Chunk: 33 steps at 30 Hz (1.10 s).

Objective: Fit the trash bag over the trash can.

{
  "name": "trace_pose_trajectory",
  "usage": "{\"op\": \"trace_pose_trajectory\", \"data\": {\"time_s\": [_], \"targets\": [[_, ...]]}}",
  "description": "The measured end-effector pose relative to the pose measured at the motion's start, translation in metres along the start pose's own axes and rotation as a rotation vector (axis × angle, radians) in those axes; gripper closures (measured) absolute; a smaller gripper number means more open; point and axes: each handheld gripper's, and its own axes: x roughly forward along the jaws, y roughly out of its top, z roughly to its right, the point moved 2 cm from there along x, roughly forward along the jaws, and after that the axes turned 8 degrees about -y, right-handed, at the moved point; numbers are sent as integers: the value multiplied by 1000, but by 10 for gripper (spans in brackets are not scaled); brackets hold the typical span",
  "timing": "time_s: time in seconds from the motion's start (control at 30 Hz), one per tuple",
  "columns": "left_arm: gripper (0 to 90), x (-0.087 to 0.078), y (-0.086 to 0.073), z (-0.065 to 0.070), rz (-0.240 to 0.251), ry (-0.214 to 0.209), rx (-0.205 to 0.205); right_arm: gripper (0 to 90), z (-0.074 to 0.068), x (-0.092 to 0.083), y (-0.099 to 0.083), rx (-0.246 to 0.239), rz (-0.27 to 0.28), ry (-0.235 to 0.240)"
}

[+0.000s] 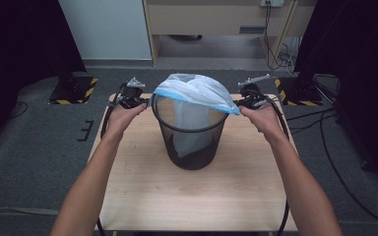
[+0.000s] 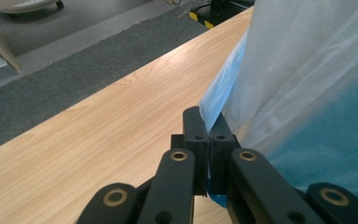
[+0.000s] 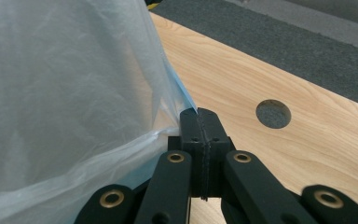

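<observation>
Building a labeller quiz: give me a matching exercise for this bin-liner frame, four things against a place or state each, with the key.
Things:
1. left gripper
2. right gripper
3. mesh bin
4. bag

Places or states:
A. stands in the middle of the table
B. shut on the bag's blue edge, at the bin's left side
C. draped over the bin's rim, part hanging inside
D. shut on the bag's edge, near a round hole in the tabletop

Pairs: 1-B, 2-D, 3-A, 4-C

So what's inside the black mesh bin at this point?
A white plastic bag with a blue hem hangs inside the mesh bin, its mouth stretched above the rim between the left gripper and right gripper. The bag's billowed top hides its inside.
</observation>
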Motion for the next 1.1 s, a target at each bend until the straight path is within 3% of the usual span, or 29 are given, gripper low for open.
{"op": "trace_pose_trajectory", "data": {"time_s": [0.23, 0.33, 0.4, 0.47, 0.57, 0.7, 0.8, 1.1], "targets": [[852, -3, -2, 1, 11, 15, -5, 853, -1, 3, -2, 2, 11, -11], [639, -5, -2, -1, 37, 50, -30, 781, -2, 1, -1, 10, 25, -18], [482, -9, 0, -3, 81, 84, -38, 724, -2, -1, 2, 9, 48, -29], [428, -15, 3, -3, 128, 104, -32, 641, -1, -5, 5, 34, 79, -35], [400, -25, 7, -3, 167, 128, -11, 559, 3, -10, 10, 44, 110, -48], [403, -36, 14, -4, 187, 142, 6, 533, 7, -20, 15, 55, 153, -64], [458, -43, 15, -3, 202, 155, 10, 557, 10, -28, 16, 54, 169, -81], [478, -63, 9, 6, 201, 174, 39, 606, 14, -63, 6, 27, 196, -108]]}}
